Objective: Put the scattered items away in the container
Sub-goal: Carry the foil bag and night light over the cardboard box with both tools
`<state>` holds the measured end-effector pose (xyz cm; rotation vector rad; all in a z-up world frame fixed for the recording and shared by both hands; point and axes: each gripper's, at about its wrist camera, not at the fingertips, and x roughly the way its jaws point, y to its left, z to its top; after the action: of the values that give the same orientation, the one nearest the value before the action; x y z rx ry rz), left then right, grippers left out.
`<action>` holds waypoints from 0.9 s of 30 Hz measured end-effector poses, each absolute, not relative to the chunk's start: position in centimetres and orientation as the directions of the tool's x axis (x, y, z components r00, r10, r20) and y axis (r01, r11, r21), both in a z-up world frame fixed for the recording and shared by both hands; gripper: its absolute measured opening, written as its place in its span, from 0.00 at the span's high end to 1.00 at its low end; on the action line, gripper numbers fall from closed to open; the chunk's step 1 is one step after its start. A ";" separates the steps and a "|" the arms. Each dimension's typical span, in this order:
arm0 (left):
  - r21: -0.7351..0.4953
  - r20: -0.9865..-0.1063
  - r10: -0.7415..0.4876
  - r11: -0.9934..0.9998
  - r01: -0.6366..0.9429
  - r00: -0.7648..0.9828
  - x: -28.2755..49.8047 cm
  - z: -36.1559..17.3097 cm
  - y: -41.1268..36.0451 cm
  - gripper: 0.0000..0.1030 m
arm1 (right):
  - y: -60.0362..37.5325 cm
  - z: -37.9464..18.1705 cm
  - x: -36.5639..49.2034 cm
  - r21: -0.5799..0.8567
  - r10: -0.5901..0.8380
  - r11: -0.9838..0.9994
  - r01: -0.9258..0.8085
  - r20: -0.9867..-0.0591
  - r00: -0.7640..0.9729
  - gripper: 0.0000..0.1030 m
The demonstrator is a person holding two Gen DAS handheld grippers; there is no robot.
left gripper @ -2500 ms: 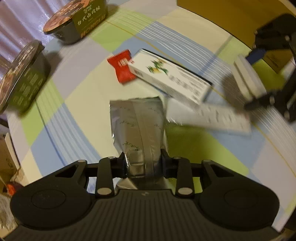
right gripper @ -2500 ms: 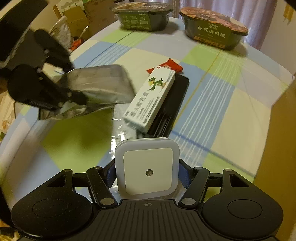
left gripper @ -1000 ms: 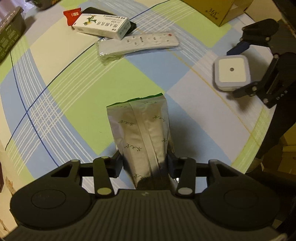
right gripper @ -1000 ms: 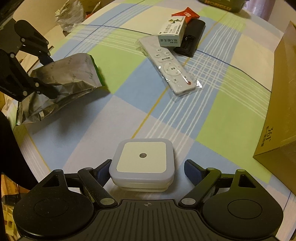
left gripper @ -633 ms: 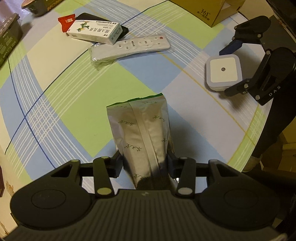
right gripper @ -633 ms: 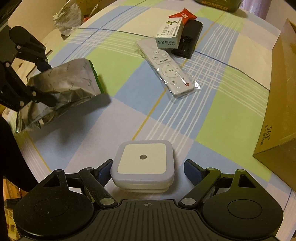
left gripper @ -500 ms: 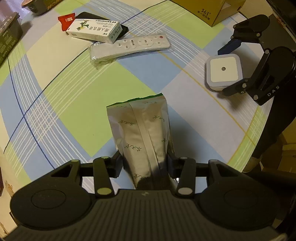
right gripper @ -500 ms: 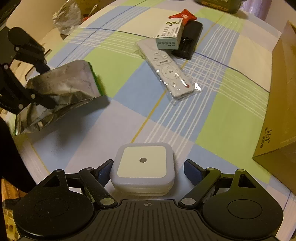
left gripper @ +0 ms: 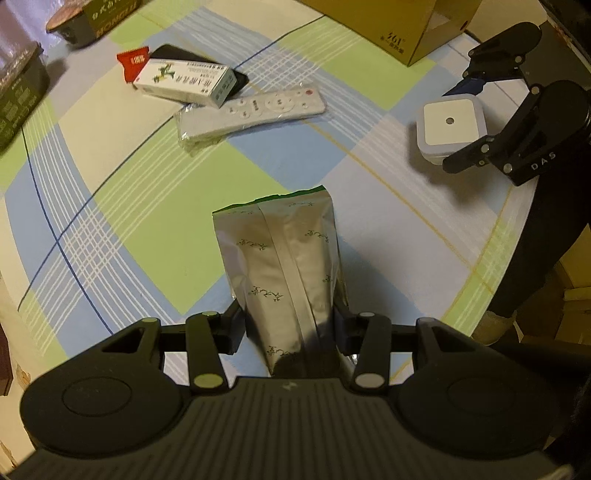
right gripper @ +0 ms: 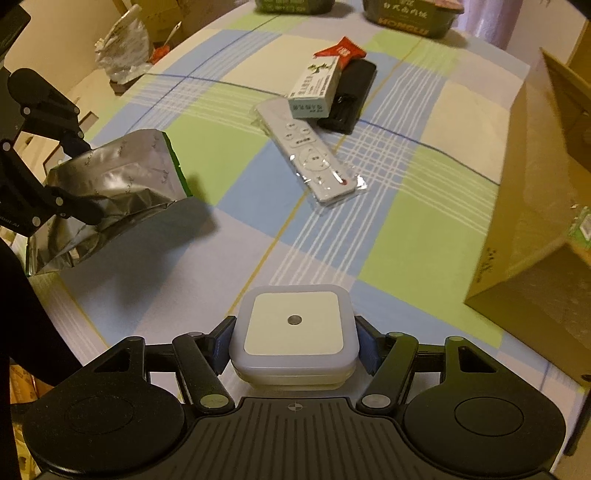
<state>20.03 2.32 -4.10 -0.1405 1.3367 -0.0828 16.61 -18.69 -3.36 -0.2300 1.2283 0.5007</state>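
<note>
My left gripper (left gripper: 288,321) is shut on a silver foil pouch (left gripper: 284,258) and holds it above the checked tablecloth (left gripper: 155,206). In the right wrist view that pouch (right gripper: 114,184) hangs at the left in the left gripper (right gripper: 83,179). My right gripper (right gripper: 294,343) is shut on a white square night light (right gripper: 293,328), its blue pads (right gripper: 223,345) pressed against the light's sides. The open cardboard box (right gripper: 532,229) stands to the right of it. A white remote (right gripper: 310,158) in clear wrap, a white carton (right gripper: 316,90), a black object (right gripper: 349,99) and a red packet (right gripper: 341,50) lie further off.
Two dark noodle bowls (right gripper: 410,13) (right gripper: 291,5) stand at the far edge of the table. A crumpled bag (right gripper: 122,48) lies beyond the left table edge. The cardboard box (left gripper: 399,22) shows at the top of the left wrist view, and the table's near edge (left gripper: 491,273) curves at the right.
My right gripper stood open around the night light on the table; now it has shut on it. The left gripper has kept its hold on the pouch, shifting only slightly.
</note>
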 end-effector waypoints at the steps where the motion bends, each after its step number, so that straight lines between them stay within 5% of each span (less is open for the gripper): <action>1: -0.147 -0.963 -0.139 0.989 -0.020 0.233 20.1 -3.8 2.2 0.60 | -18.8 -3.0 16.5 0.095 0.240 0.871 -0.482 -0.938 0.249 0.34; 27: -0.102 -0.947 -0.093 0.995 -0.012 0.306 24.5 3.1 -2.4 0.60 | -25.9 5.5 13.9 0.024 0.208 0.917 -0.398 -0.880 0.426 0.34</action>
<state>24.46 -2.45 3.15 -0.0959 1.2590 -0.0538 13.89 -25.87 5.50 -0.1989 1.0665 0.3823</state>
